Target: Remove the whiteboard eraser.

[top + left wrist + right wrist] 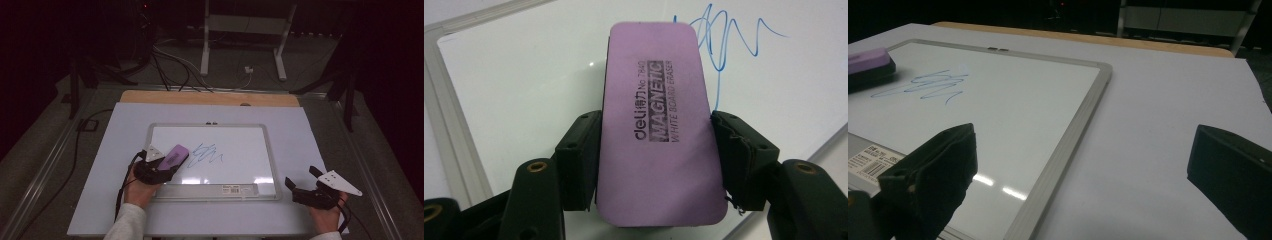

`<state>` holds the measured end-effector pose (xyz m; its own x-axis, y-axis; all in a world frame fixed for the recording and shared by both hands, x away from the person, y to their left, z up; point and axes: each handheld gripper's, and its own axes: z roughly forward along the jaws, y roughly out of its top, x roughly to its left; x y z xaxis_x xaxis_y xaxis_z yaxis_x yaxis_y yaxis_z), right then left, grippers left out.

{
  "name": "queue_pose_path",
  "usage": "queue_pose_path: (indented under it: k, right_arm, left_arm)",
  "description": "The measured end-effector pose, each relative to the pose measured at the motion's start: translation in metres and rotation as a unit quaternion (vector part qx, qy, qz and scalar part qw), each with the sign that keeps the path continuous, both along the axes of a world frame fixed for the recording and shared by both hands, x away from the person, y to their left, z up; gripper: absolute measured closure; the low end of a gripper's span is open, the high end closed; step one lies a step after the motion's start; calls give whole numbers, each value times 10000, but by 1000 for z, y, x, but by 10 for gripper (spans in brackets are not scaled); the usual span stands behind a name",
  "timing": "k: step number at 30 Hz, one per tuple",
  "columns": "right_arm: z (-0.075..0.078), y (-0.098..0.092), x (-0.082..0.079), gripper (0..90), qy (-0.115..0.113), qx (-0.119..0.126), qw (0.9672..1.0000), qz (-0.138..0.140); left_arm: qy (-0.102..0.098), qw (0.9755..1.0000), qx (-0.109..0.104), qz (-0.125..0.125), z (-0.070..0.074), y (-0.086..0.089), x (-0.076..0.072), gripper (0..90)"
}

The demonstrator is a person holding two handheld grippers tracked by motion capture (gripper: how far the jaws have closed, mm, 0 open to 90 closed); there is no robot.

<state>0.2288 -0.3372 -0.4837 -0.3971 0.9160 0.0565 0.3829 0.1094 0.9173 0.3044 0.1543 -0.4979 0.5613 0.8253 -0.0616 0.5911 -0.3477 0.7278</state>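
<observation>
Purple eraser [659, 125] sits mid-frame in the left gripper view, printed face up: "deli", "No 7840", "MAGNETIC WHITE BOARD ERASER". Black jaws of the left gripper [654, 155] press both long sides, clamped on it. In the high view the eraser [173, 156] lies left of centre, over the lower left part of the whiteboard [240, 145], angled toward upper right. Whether its underside touches the board: cannot tell.

Blue scribble [206, 155] just right of the eraser's tip in the high view; in the left gripper view the scribble [724, 35] runs along the upper right, part hidden behind the eraser.

Whiteboard has a grey frame, a label strip with barcode along its lower edge, and glare spots near the bottom. It lies flat on a white table top [115, 170], with a wooden edge [210, 98] at the far side.

Right gripper [303, 181] at lower right of the high view, on the table just off the board's lower right corner, held by a hand [327, 215]. In the right gripper view the jaws stand wide apart, nothing between them; the board frame [1068, 145] passes diagonally between.

Dark floor, cables and a white stand [245, 30] at top of the high view.
</observation>
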Motion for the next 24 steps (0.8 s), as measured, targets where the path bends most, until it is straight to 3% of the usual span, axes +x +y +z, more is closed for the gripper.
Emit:
queue_pose_path:
  k: [5, 14, 19, 24]
  right_arm:
    - [0, 0, 0, 0, -5, 4, 10000, -7]
    - [0, -1, 0, 0, -7, -2, 10000, -9]
    - [0, -1, 0, 0, -4, -5, 10000, -6]
    - [0, -1, 0, 0, -3, -16, 10000, 3]
  left_arm:
    - [64, 10000, -14, -26, -4, -7, 4, 410]
    - [72, 9997, 161, -187, -7, -22, 8, 409]
    - [-65, 9999, 94, -60, -2, -29, 14, 304]
    - [-93, 9998, 157, -9, 2, -36, 23, 297]
